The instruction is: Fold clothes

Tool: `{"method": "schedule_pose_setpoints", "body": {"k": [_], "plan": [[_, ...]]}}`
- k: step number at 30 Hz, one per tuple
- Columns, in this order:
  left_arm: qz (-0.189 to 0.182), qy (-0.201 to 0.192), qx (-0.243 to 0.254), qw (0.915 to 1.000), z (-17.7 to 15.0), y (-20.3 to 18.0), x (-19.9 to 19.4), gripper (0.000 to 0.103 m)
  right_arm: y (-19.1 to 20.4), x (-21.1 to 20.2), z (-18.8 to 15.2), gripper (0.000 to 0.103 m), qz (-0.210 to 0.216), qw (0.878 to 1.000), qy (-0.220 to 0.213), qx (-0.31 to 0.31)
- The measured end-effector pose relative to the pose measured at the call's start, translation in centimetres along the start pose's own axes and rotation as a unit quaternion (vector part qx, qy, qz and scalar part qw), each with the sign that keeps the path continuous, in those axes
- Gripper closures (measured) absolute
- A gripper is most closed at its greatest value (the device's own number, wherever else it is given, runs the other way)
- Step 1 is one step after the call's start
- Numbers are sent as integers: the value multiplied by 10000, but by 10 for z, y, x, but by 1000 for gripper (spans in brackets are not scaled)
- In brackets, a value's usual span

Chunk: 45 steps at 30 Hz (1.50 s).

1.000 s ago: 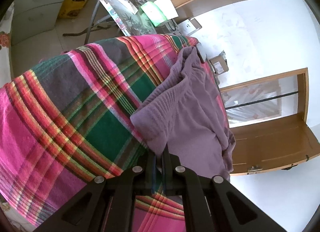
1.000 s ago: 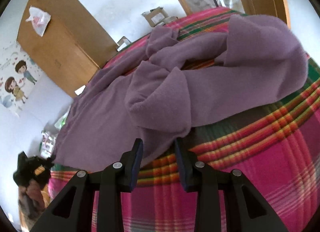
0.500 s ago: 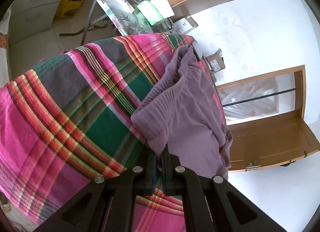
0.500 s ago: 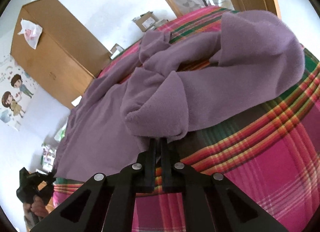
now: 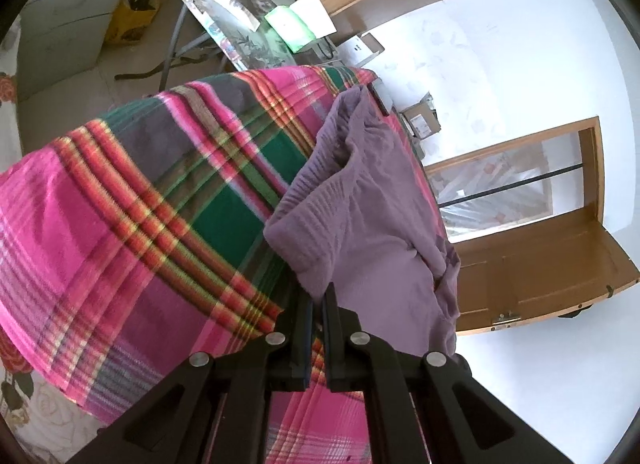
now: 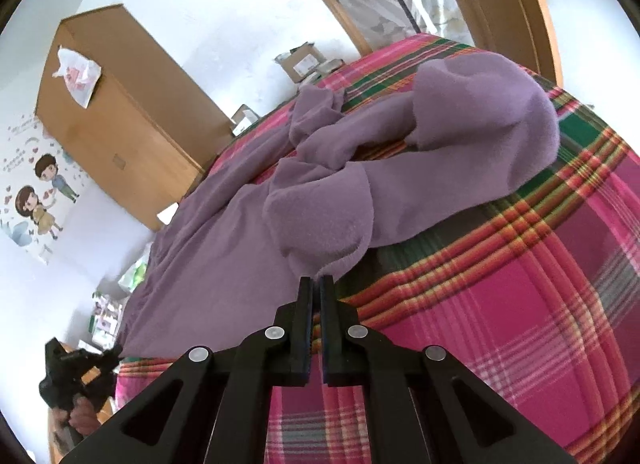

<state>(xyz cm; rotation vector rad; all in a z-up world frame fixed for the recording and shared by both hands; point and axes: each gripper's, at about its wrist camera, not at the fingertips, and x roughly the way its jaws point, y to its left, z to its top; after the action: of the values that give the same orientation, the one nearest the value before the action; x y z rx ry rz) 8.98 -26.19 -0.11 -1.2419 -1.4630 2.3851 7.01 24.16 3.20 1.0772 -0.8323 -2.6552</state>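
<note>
Purple fleece trousers (image 6: 320, 208) lie crumpled on a bed covered with a pink, green and red plaid blanket (image 6: 520, 304). My right gripper (image 6: 317, 282) is shut on the hem of a folded-over trouser leg, which bunches just above the fingertips. My left gripper (image 5: 318, 296) is shut on a corner of the ribbed waistband of the trousers (image 5: 360, 224), whose rest trails away along the bed's right edge. In the right wrist view the left gripper (image 6: 76, 368) shows at the lower left, held in a hand, at the garment's far end.
A wooden wardrobe (image 6: 120, 120) stands against the white wall. Cardboard boxes (image 6: 308, 60) sit on the floor past the bed. A cluttered folding table (image 5: 248, 24) stands beyond the bed's far end. A wooden door (image 5: 540, 264) hangs ajar at the right.
My right gripper went from open to shut on the trouser leg hem. The left gripper has stayed shut on the waistband, and the garment has shifted slightly.
</note>
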Motion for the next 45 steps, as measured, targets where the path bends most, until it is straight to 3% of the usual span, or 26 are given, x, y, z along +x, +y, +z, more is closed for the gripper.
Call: {"method": "schedule_pose_setpoints", "body": {"k": [10, 14, 17, 18, 20, 28, 29, 31, 33, 45], "plan": [[178, 48, -46, 9998, -7, 11, 4, 99, -12, -7, -10, 101, -31, 9999, 80, 131], [252, 32, -27, 9997, -6, 12, 6, 89, -11, -1, -12, 96, -45, 9998, 157, 89], [201, 17, -110, 9997, -3, 14, 6, 81, -13, 5, -12, 83, -17, 9995, 283, 131], [153, 8, -168, 9997, -2, 14, 6, 76, -14, 7, -12, 68, -5, 9994, 307, 160], [78, -3, -266, 9996, 1, 15, 7, 72, -14, 10, -11, 67, 39, 9993, 306, 214], [-109, 43, -651, 9978, 13, 18, 17, 70, -5, 26, -2, 69, -37, 9994, 322, 86], [-101, 15, -708, 9974, 13, 18, 18, 72, -6, 27, -2, 72, -45, 9994, 309, 116], [94, -23, -604, 9981, 13, 15, 19, 83, -4, 25, -1, 93, -52, 9996, 261, 81], [93, -77, -549, 9984, 12, 14, 17, 91, -1, 21, -2, 96, -58, 9998, 204, 13], [-79, -207, -441, 9988, 4, 17, -6, 96, 6, -7, -11, 97, 43, 9999, 9, -99]]}}
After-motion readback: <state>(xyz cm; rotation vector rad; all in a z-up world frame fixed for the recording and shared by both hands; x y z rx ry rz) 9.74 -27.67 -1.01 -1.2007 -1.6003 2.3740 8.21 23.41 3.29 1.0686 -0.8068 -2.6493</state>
